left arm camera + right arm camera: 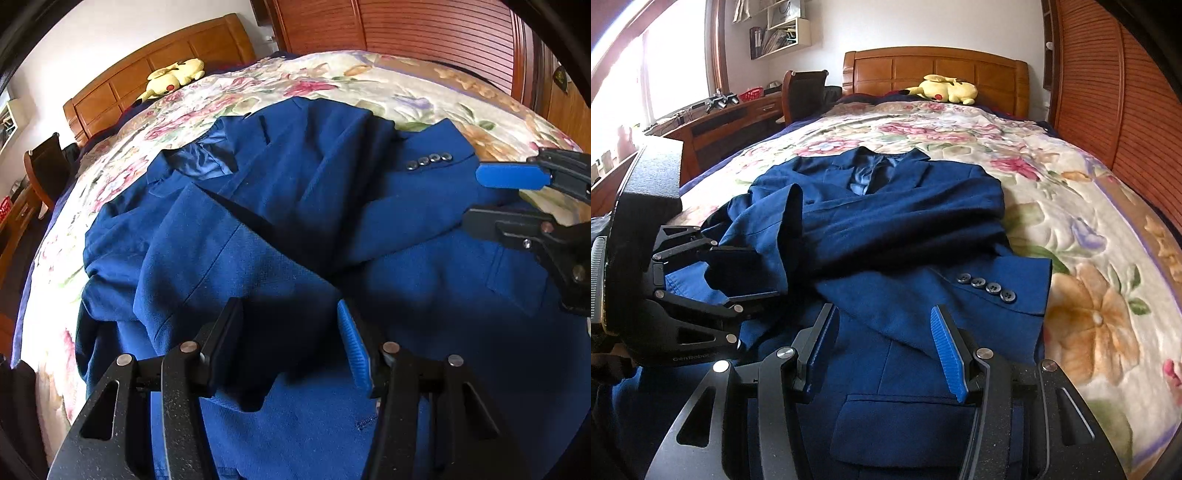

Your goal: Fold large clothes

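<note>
A dark blue woollen suit jacket (886,229) lies face up on a bed covered by a cream quilt with a floral print (1071,229), its collar towards the carved wooden headboard (934,70). Both sleeves are folded across the chest; the upper one ends in a cuff with four dark round buttons (986,284) near the jacket's right edge in the right wrist view.

The left tool (291,343) hangs over a bunched fold of the jacket's lower front, its fingers half spread; cloth lies beneath and between them, but whether the pads press on it I cannot tell. The right tool (882,350) is likewise half spread, above the hem area just below the buttoned cuff, with a flap pocket (905,424) beneath it, and nothing shows pinched in it.

A yellow plush toy (942,88) rests by the headboard. A slatted wooden wardrobe (1108,110) stands beside the bed.
</note>
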The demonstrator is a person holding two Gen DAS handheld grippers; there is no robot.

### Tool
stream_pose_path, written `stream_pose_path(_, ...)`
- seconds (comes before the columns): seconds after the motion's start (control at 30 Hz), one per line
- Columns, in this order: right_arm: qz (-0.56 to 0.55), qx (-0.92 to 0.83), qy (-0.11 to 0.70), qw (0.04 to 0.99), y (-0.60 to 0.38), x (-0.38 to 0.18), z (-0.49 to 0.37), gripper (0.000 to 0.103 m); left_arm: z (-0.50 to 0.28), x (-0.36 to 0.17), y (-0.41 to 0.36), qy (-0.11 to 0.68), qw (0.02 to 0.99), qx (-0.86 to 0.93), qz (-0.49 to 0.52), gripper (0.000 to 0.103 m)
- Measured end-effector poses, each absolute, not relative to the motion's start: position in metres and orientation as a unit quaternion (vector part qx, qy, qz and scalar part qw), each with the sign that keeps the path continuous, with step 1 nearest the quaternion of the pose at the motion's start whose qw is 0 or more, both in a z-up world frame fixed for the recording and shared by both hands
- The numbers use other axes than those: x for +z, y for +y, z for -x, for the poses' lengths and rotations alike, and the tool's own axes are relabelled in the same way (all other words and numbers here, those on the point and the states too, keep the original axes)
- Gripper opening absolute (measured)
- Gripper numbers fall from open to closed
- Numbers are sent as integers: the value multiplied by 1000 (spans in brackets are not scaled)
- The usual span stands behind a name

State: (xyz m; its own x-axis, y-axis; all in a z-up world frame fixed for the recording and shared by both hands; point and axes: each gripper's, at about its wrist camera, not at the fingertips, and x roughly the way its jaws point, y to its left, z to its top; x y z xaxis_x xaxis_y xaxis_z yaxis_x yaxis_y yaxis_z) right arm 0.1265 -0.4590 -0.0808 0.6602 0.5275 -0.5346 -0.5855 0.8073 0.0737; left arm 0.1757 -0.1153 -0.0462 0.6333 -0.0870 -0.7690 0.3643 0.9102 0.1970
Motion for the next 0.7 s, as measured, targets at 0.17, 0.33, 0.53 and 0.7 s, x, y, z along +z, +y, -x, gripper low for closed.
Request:
stream_pose_path(0.17,54,307,280,908,-457,-83,-130,53,-173,-47,-114,404,889,-125,-176,29)
stream_pose_path(0.33,56,306,281,908,-456,-83,-131,54,-167,-42,-105,401,891,-137,-162,10)
stream_pose_path(0.53,60,305,279,909,-456,-85,-130,54,-146,-9,-82,351,919,-133,-123,9)
stream_pose_path(0.7,66,305,279,908,-454,-86,-130,54,-130,9,-54,331,932,-115,-94,9)
